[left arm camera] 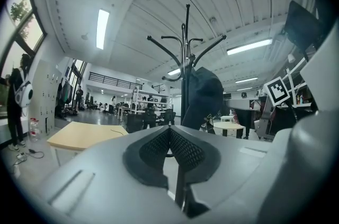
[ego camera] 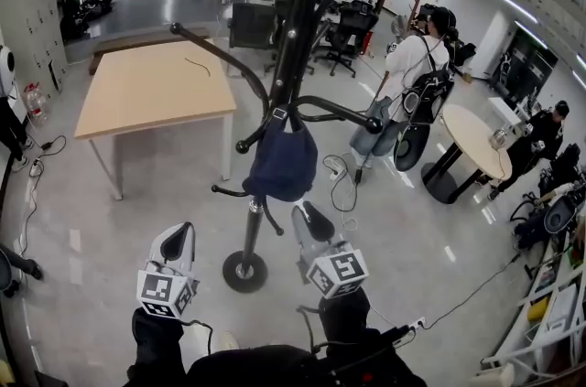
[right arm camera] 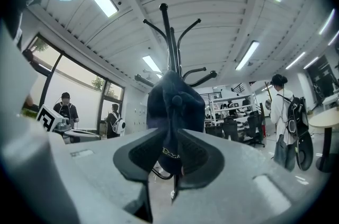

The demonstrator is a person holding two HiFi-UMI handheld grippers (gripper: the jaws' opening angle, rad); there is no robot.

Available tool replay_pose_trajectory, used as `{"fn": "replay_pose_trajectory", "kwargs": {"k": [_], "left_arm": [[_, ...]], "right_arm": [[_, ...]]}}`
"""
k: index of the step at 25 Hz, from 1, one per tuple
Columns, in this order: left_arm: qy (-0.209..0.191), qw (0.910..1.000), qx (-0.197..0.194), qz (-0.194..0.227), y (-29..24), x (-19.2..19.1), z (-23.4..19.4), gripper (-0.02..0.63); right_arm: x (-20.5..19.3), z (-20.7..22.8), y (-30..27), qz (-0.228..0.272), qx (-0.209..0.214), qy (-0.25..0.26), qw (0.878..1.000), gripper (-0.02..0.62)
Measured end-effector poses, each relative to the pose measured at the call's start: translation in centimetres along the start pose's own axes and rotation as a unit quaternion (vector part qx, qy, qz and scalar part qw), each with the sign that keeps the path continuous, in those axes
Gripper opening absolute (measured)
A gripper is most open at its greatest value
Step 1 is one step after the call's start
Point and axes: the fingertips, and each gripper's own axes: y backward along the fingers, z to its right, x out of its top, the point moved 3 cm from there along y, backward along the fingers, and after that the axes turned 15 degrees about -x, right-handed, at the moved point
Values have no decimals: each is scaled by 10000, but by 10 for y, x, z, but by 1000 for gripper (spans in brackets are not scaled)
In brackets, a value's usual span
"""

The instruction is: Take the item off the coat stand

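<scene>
The left gripper (left arm camera: 169,132) fills the lower part of the view, its grey body spreading wide. Its two ribbed black pads meet at the tips with nothing between them. Straight beyond stands the black coat stand (left arm camera: 186,59), curved hooks fanning out near its top. A dark blue cloth item (left arm camera: 204,93) hangs against the pole's right side (its exact kind is hard to tell from here). A light wooden table (left arm camera: 87,134) sits low at left, and a small round table (left arm camera: 228,126) is right of the stand. A marker cube (left arm camera: 278,91) shows at right. A person with a white backpack (left arm camera: 16,101) stands at the far left by a window.
</scene>
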Motion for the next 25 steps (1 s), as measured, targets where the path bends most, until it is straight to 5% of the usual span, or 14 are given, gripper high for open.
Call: {"fn": "replay_pose_trajectory", "kwargs": {"k": [9,25], "left_arm": [[-6,9999,110,-3,4,1,-6,3],[2,9997,247,12,6,2,-15,3]], "right_arm": [[2,-1,-15,-60,100,-112,9999,147],[3,-2,-34,-151,94,-142,9997,153]]}}
